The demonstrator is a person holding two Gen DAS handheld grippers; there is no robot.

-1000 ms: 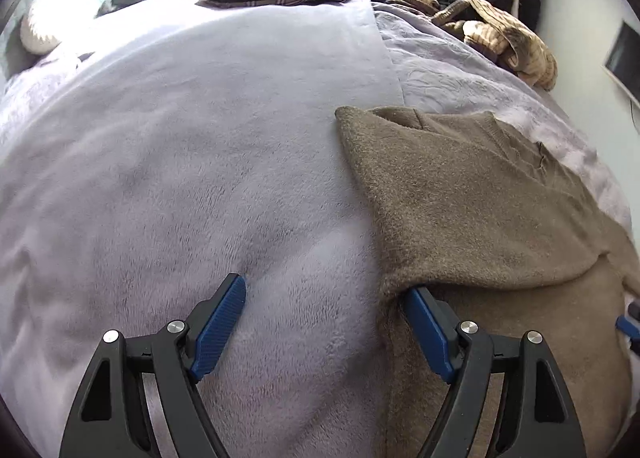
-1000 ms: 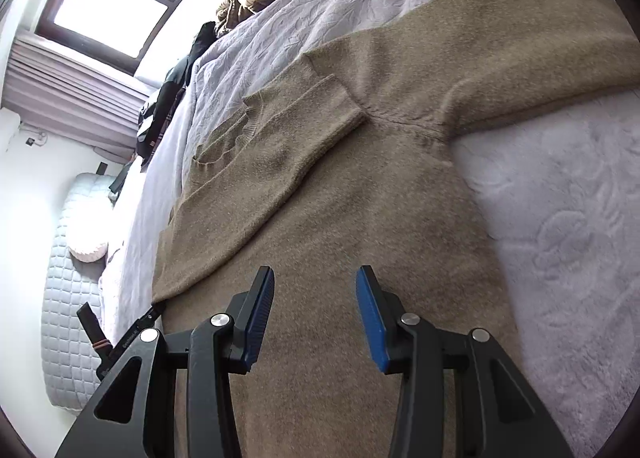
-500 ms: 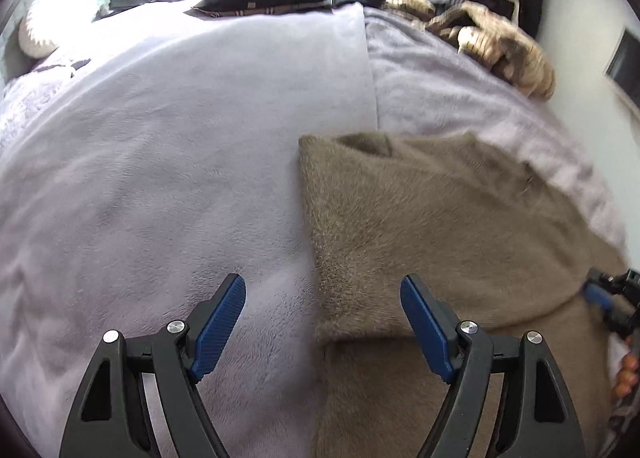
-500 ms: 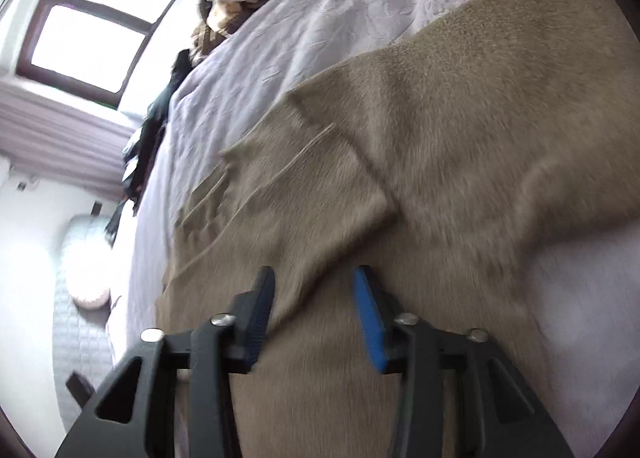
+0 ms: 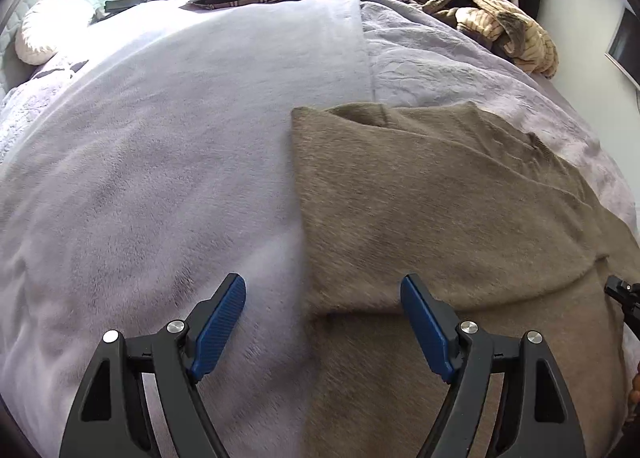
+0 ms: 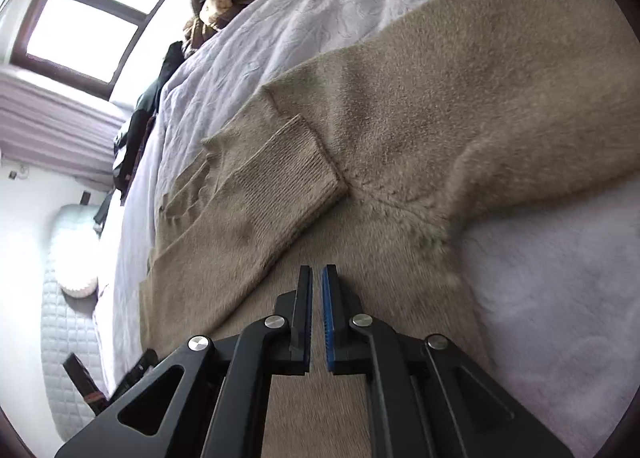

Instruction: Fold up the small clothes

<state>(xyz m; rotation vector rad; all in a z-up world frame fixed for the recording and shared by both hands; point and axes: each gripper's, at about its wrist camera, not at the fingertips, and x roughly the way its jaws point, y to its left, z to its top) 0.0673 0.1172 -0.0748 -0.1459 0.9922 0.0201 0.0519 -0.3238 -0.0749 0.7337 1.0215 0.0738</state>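
- Sweater (image 6: 420,106) under your right gripper (image 6: 316,278): its jaws have just been closing and now stand pressed together, a thin slit between the blue pads, nothing pinched; a second ago they stood half spread over the same knit.
- Your left gripper (image 5: 322,322) is spread wide and empty, as it was a second ago; it straddles the sweater's left edge, one pad over the blanket (image 5: 160,146), the other over the knit.
- Meaning, as I judge it: one sleeve (image 6: 276,182) already lies folded across the chest; the shut right gripper reads as a smoothing tool or a pause, not a grasp. The other sleeve still sticks out, so the fold is partly done.
- Sweater lies flat on the bed, right of the blanket's seam, near the bed's edge.
- Its long axis runs from the hem by your grippers away to the collar (image 5: 372,114), which points toward the clothes pile (image 5: 508,30) by the window.
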